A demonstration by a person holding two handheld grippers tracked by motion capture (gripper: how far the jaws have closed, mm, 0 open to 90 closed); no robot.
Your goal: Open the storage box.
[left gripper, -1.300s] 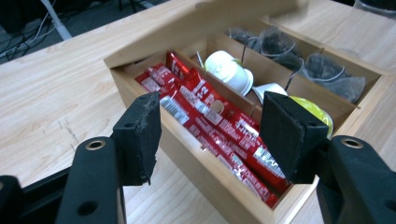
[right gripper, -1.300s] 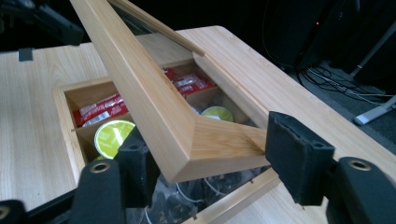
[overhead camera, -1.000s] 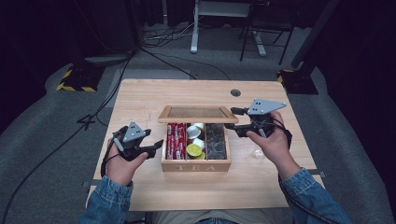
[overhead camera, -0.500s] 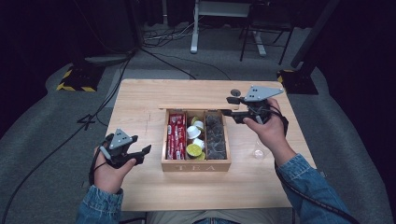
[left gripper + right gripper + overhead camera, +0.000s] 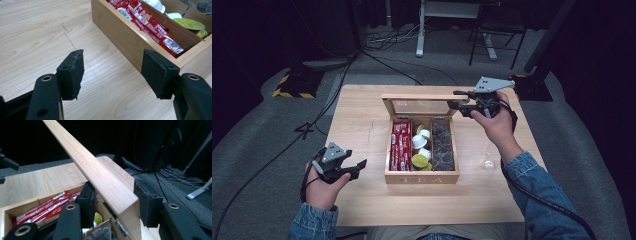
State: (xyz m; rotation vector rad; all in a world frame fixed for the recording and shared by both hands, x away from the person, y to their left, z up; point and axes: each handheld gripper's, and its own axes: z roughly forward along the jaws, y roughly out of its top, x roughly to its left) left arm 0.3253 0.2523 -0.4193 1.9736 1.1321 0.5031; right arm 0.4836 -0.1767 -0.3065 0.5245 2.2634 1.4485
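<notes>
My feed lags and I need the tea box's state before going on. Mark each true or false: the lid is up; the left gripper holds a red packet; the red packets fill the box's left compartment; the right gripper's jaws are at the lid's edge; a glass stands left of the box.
1. The lid is up. True.
2. The left gripper holds a red packet. False: its jaws are open, nothing between them.
3. The red packets fill the left compartment of the box. True.
4. The right gripper has its jaws at the lid's edge. True.
5. A glass stands left of the box. False: right.
</notes>
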